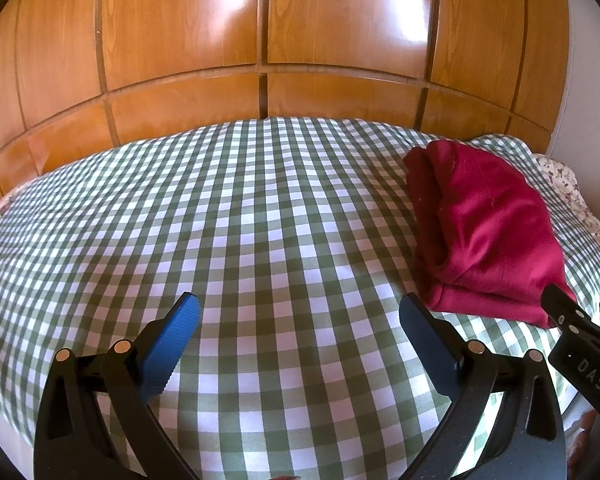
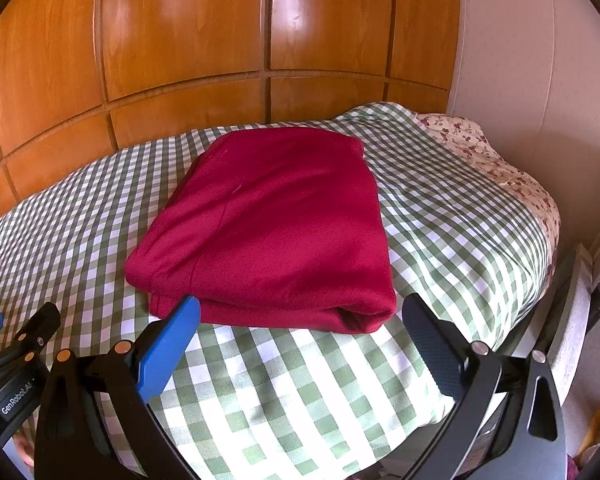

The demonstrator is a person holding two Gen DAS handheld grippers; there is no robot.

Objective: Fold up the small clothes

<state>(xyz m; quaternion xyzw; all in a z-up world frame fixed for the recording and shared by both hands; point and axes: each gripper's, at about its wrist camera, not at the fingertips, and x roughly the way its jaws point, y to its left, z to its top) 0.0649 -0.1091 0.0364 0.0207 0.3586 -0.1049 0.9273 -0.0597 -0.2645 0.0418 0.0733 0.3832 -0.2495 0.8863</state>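
Wardrobe wall (image 2: pixel 188 40) of glossy orange wood fills everything from 9 through 12 to 2 o'clock, closed panels, nothing to do there. Below it the bed, covered in a green-and-white checked cloth (image 1: pixel 260 220), a floral pillow (image 2: pixel 500 168) poking out at 2 o'clock in the right wrist view. On the cloth lies the one garment, a dark red top (image 2: pixel 276 224), folded into a thick rectangular bundle; from my right gripper (image 2: pixel 300 316) it sits dead ahead at 12 o'clock, its near edge just past the fingertips, and from my left gripper (image 1: pixel 300 312) it lies off at 2 o'clock. Both grippers hang spread wide, blue pads apart, nothing between them, neither touching fabric as far as I can tell. My read: the fold looks essentially done, so the step in hand is tidying or setting the bundle aside. To do that well I would come in low at the near edge, where the layers roll over at the 5 o'clock corner, pinch all layers together and not only the top one, and support the far side with the left so the stack does not slide open. Knit fabric, likely soft and droopy; lift slowly.
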